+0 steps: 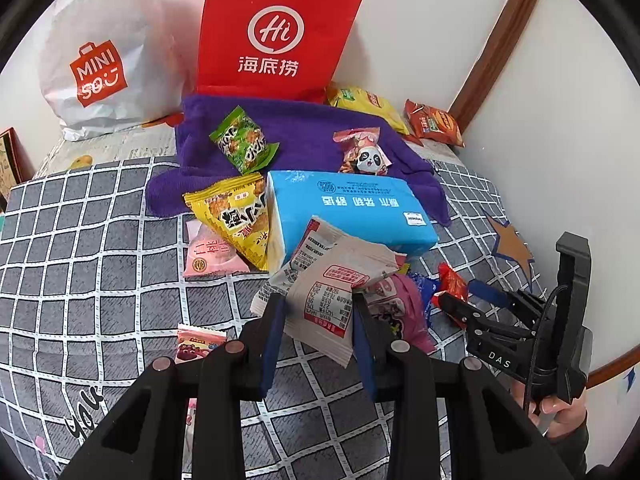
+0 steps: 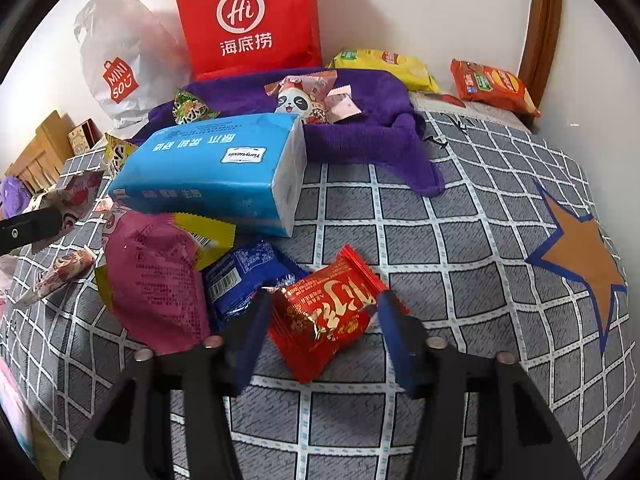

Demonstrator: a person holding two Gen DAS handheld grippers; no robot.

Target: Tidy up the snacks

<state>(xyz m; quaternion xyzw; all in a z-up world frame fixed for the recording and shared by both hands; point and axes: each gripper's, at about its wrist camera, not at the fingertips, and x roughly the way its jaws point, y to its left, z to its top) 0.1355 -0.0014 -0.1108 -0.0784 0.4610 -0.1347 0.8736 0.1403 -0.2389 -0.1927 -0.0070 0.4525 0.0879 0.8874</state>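
We see right gripper [image 2: 324,312] spread, red snack packet [image 2: 326,314] flat on bedspread [image 2: 460,248] between fingers, long axis diagonal, untouched. Left gripper [image 1: 318,320] pinching white sachet [image 1: 336,292], farther left.

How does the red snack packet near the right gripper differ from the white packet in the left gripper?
The red packet lies on the checked bedcover, between the open right gripper; the white packet is clamped in the left gripper. The red packet shows gold lettering; the white one shows a printed table. Both are sealed packets.
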